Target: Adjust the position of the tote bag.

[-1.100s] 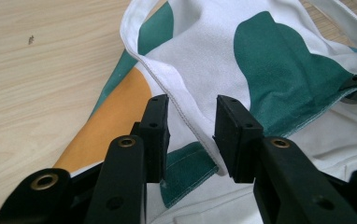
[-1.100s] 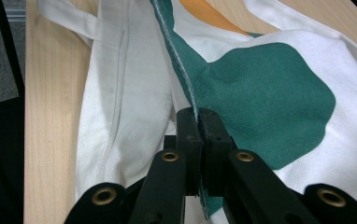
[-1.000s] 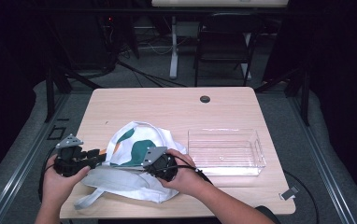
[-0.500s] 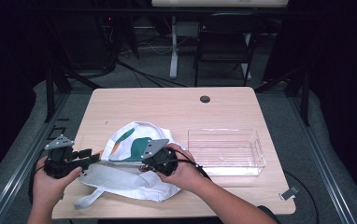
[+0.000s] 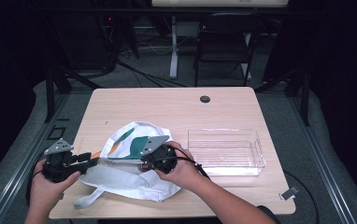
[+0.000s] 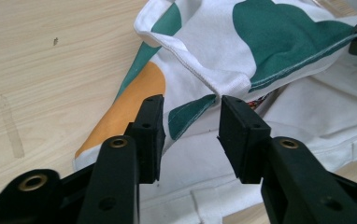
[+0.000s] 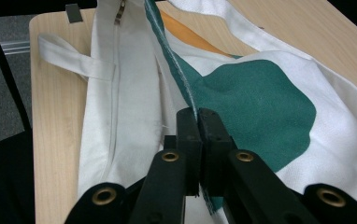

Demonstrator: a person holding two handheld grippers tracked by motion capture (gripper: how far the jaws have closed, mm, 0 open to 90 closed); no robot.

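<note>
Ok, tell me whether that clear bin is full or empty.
Empty. The bin stands upright on the table, right of the bag, and the high view shows bare wood through its clear floor and nothing inside.

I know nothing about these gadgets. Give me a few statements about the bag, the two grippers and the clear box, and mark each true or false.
1. The right gripper is clamped on an edge of the cloth bag. True.
2. The left gripper is clamped on the bag. False: its jaws stand apart at the bag's edge, and they have just been closing.
3. The clear box holds the bag. False: the bag lies on the table beside it.
4. The bag is white with green and orange patches. True.
</note>
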